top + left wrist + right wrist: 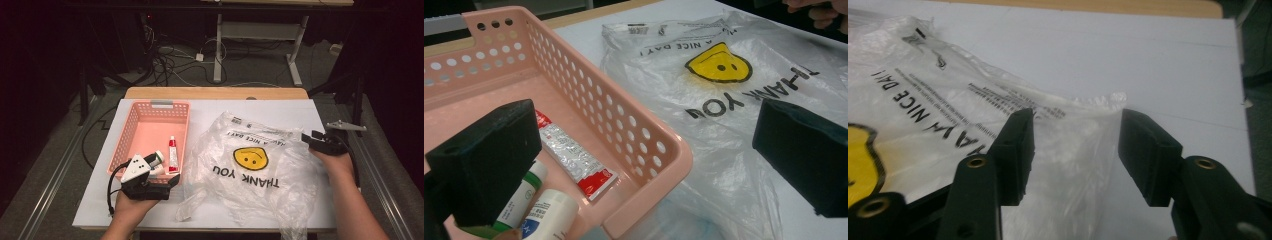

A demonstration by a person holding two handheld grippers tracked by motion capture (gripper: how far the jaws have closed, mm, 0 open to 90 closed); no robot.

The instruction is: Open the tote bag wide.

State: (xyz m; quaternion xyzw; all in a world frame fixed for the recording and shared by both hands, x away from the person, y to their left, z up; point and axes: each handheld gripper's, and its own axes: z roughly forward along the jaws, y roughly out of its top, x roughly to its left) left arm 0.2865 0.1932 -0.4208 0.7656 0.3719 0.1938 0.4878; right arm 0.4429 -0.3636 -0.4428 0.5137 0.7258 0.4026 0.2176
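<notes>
One plastic bag (255, 165) flat on worktop (280, 107), long axis near-to-far, print facing away. One pink basket (150, 107): two bottles (156, 159), one tube (173, 154). Right tongs (1075, 150) half open at bag edge, gripping nothing; left tongs (644, 150) wide, empty.

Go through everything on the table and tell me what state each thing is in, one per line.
Plastic bag: lying flat, crumpled, print upside down.
Pink basket: upright, holding items.
Red-and-white tube: lying flat in basket.
Two small bottles: lying on their sides in basket.
Left gripper: open, over the basket's near corner.
Right gripper: open, bag edge between jaws.
</notes>
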